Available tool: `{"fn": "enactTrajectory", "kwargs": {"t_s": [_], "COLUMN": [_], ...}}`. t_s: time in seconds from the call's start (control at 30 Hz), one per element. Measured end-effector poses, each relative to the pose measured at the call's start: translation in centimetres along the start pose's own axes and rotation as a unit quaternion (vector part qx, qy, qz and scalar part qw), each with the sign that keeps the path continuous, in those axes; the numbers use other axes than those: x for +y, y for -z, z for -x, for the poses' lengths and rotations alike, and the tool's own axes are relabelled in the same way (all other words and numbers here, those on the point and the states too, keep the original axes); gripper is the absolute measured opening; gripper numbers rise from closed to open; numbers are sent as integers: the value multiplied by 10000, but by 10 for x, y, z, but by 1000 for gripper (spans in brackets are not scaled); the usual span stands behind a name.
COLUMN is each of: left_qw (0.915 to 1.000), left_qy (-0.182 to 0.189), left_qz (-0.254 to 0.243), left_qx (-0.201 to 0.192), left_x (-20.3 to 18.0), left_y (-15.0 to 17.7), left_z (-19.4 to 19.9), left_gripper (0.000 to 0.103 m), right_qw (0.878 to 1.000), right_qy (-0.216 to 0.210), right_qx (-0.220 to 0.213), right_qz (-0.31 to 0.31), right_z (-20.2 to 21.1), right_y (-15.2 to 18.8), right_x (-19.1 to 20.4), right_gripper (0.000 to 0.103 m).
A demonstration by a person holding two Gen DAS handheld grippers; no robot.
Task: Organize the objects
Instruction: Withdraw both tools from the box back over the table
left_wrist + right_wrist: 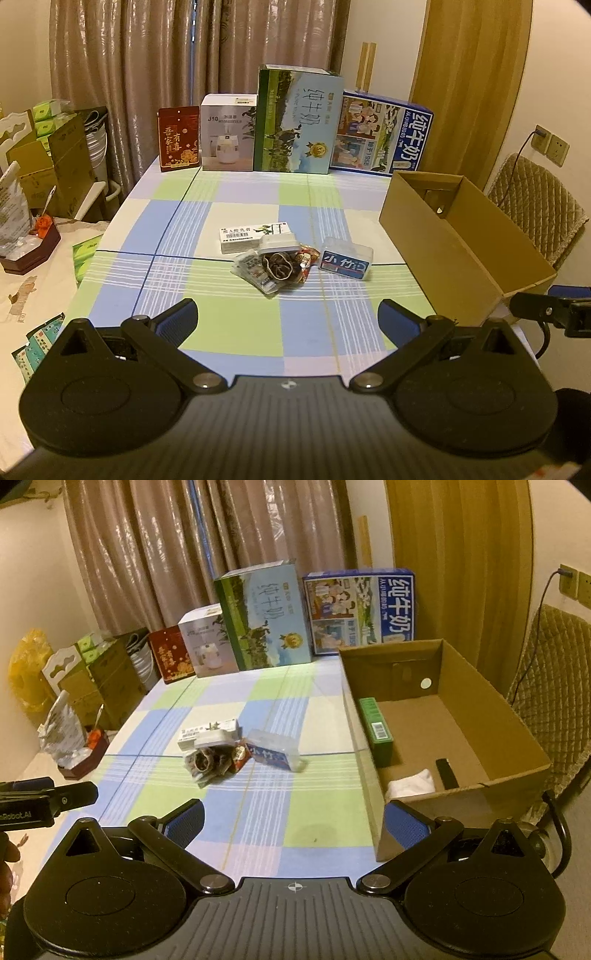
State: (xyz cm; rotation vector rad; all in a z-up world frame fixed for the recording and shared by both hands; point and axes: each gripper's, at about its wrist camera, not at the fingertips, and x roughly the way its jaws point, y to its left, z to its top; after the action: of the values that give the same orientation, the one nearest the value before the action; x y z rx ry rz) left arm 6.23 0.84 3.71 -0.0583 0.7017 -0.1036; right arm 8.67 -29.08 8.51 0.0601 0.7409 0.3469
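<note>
Cardboard box (443, 716) just right of the right claw (293, 821), partly filled; both claws, left claw (288, 321) included, spread apart and empty, between picks, small clutter pile (280, 264) ahead mid-bench (236, 332), next needing a reach forward and closing on one piece.

The blue milk carton (384, 134) reads 纯牛奶, the white box (228, 133) "J10", the clear case (345, 263) 小竹.

Small items (280, 258) clustered beside cardboard box (443, 236)
</note>
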Motion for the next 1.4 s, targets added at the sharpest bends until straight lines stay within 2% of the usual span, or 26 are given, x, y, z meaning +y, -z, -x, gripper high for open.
{"fn": "enactTrajectory", "kwargs": {"t_s": [0.47,0.83,1.07,1.4], "left_qw": [9999,9996,9994,9986], "left_qy": [-58,-91,-123,-1], "left_qz": [-24,-102,-148,-331], "left_qx": [137,244,291,413], "left_x": [6,13,22,32], "left_y": [6,2,-3,-14], "left_z": [-16,-43,-70,-131], "left_gripper": [102,102,102,102], "right_qw": [9998,9994,9989,9965], "right_qy": [-68,-101,-108,-92], "right_qx": [170,280,277,436], "right_qz": [86,191,350,714], "right_z": [-21,-50,-84,-156], "right_y": [3,0,-10,-19], "right_x": [9,12,13,14], "right_gripper": [101,101,101,101]}}
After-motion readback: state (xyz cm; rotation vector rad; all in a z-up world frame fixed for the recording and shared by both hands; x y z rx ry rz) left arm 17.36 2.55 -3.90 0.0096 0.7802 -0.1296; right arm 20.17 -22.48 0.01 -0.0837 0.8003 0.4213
